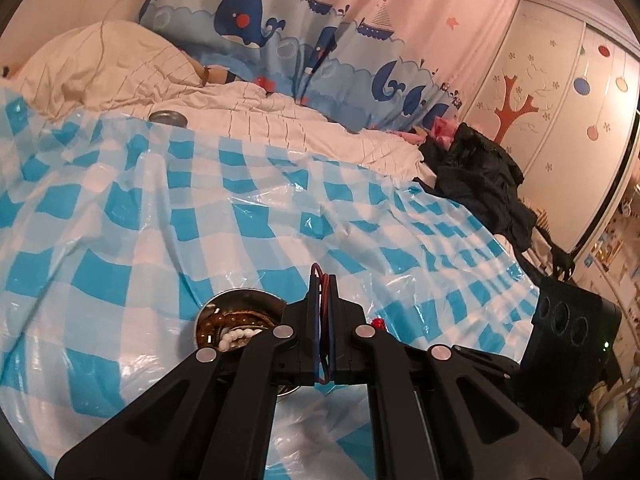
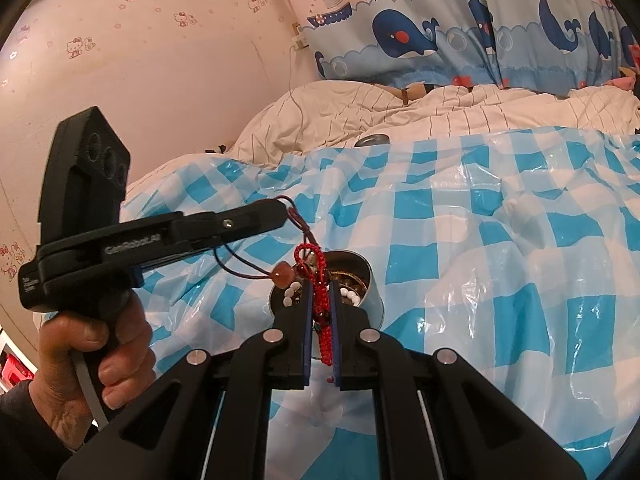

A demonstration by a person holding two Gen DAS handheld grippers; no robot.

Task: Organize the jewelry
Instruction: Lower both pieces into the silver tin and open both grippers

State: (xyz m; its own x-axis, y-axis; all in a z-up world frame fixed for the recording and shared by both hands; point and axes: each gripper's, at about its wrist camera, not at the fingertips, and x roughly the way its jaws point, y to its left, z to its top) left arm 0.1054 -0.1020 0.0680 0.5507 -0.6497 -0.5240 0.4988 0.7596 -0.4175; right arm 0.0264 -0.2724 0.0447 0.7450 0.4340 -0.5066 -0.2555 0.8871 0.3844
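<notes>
A round metal tin (image 1: 240, 298) holding brown and white bead bracelets sits on the blue-checked plastic sheet; it also shows in the right wrist view (image 2: 370, 288). My left gripper (image 1: 323, 280) is shut on a dark red cord, beside the tin; in the right wrist view the left gripper (image 2: 280, 210) holds that cord with an amber bead (image 2: 280, 271) hanging over the tin. My right gripper (image 2: 321, 286) is shut on a red braided bracelet (image 2: 320, 300), right above the tin. A bit of the red braid (image 1: 377, 323) shows in the left wrist view.
The checked sheet (image 1: 160, 220) covers a bed with a white quilt (image 1: 120, 68). A second metal tin lid (image 2: 373, 140) lies at the sheet's far edge. Dark clothing (image 1: 480, 176) lies at the bed's right. Whale curtains hang behind.
</notes>
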